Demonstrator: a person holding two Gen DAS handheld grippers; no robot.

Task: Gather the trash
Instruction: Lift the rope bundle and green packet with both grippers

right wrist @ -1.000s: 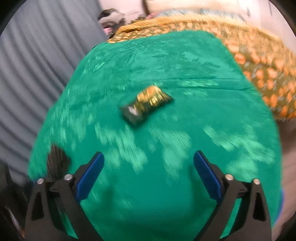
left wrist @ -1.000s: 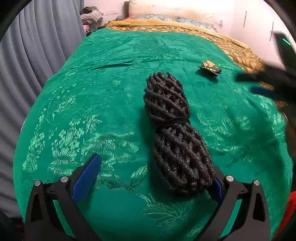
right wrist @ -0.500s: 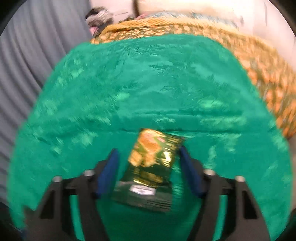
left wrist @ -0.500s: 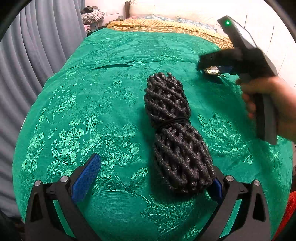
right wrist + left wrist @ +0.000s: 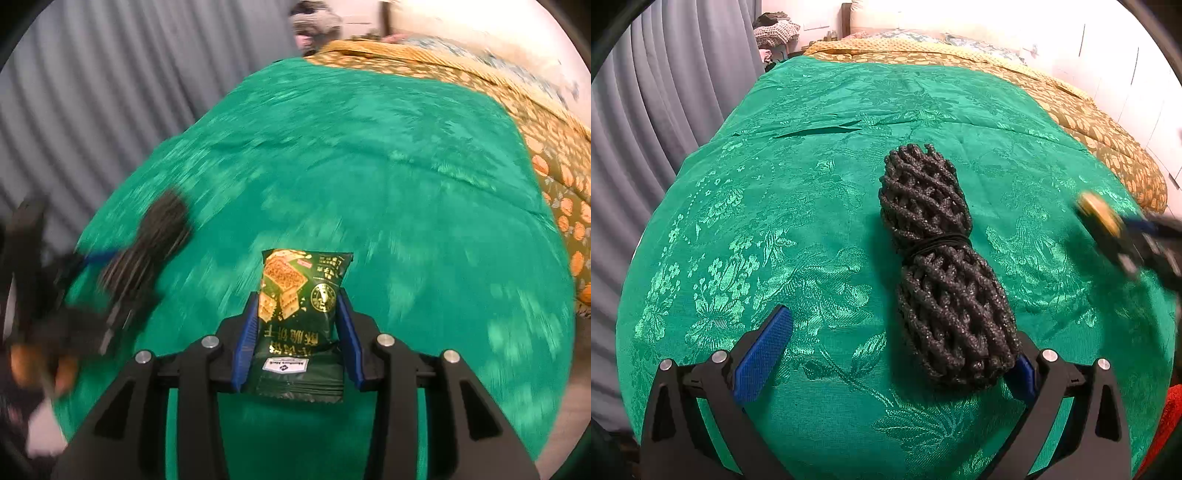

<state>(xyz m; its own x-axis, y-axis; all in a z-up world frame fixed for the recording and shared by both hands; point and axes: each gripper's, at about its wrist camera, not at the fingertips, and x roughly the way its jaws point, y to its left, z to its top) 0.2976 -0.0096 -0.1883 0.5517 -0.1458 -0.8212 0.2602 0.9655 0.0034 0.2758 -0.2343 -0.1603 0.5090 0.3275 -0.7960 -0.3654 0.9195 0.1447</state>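
Note:
A green and gold snack packet (image 5: 301, 317) sits between the blue pads of my right gripper (image 5: 299, 299). Its jaws are closing and both pads press the packet's sides. In the left wrist view this gripper (image 5: 1123, 236) is a blur at the right edge, carrying the packet (image 5: 1099, 216) above the bedspread. My left gripper (image 5: 897, 332) stands open low over the bed. A black knotted net bundle (image 5: 942, 266), tied round its middle, lies on the cloth with its near end against the right finger. The bundle (image 5: 155, 240) is blurred in the right wrist view.
A green brocade bedspread (image 5: 798, 206) covers the bed, with an orange flowered quilt (image 5: 1108, 144) beyond it and pillows at the head. Grey curtains (image 5: 646, 110) hang close on the left. White cupboard doors (image 5: 1126, 66) stand on the right. Clothes (image 5: 775, 27) are piled far back.
My right gripper reached the packet at the far right of the bed, closed round it and carried it back toward the near right. The left gripper and the net bundle stayed put.

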